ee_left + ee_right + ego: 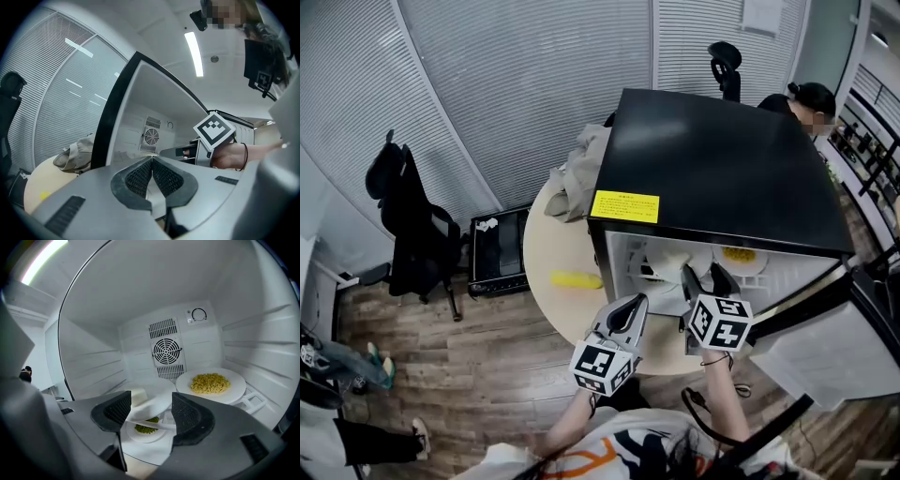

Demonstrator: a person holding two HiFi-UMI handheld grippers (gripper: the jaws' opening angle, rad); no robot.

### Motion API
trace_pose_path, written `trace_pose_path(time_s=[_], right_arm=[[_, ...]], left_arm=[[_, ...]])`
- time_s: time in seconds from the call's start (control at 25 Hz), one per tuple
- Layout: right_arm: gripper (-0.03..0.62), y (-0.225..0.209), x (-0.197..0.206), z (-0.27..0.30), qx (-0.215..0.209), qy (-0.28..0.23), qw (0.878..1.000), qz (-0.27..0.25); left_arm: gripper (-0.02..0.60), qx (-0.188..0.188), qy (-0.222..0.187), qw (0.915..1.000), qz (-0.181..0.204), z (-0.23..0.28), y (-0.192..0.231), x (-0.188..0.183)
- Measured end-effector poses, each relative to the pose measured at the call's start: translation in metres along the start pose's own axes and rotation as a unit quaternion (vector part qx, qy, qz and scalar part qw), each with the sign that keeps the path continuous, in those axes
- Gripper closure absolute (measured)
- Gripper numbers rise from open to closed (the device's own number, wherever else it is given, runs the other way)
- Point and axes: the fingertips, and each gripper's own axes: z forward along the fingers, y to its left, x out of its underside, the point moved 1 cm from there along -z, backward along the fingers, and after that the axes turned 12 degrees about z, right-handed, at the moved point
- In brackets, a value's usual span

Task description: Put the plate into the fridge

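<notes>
Now back right claw (pixel 151 409) straight out of fridge (pixel 722 159), level, with no lift or twist. Stands wide open, pads (pixel 117 411) either side of plate's (pixel 157 397) near rim and seemingly clear of it, gripping nothing; keep that gap even on both sides so as not to drag plate forward. Plate's place: on shelf (pixel 253 403), left side, close to front edge, beside noodle plate (pixel 234 392) at shelf's right and above plate of greens (pixel 136 436) lower down. Looks delivered, judging by that; leaves only withdrawal and probably shutting door (pixel 825 352). Mind that front edge: could slide off with a nudge.

Reaches in through fridge's open mouth, forearm (pixel 722 394) stretched forward and low, marker cube (pixel 719 322) facing up. Keep left claw (pixel 151 161) idle: pressed shut on nothing, held outside and left of opening, over surface's (pixel 553 244) near edge, tilted up toward fridge's interior.
</notes>
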Motion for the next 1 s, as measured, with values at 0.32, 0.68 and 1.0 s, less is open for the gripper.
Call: trace_pose_path(time_s=[0.32,0.68,1.0], right_arm=[[0.319,0.009,0.000,-0.019,-0.044,-0.008,0.999,0.023],[0.392,0.012,0.009,-0.051,-0.086,-0.005,0.995,0.044],[0.465,-0.003,0.029,-0.085,-0.097,0.013,0.994,0.052]], left_arm=[[0.571,-0.007,-0.001,1.0000,0.001,-0.004,-0.006,-0.002],[0.571,-0.009,0.001,0.9999,0.007,-0.008,-0.033,-0.006],[0.571,-0.013,0.009,0.9998,0.014,-0.015,-0.065,-0.007]])
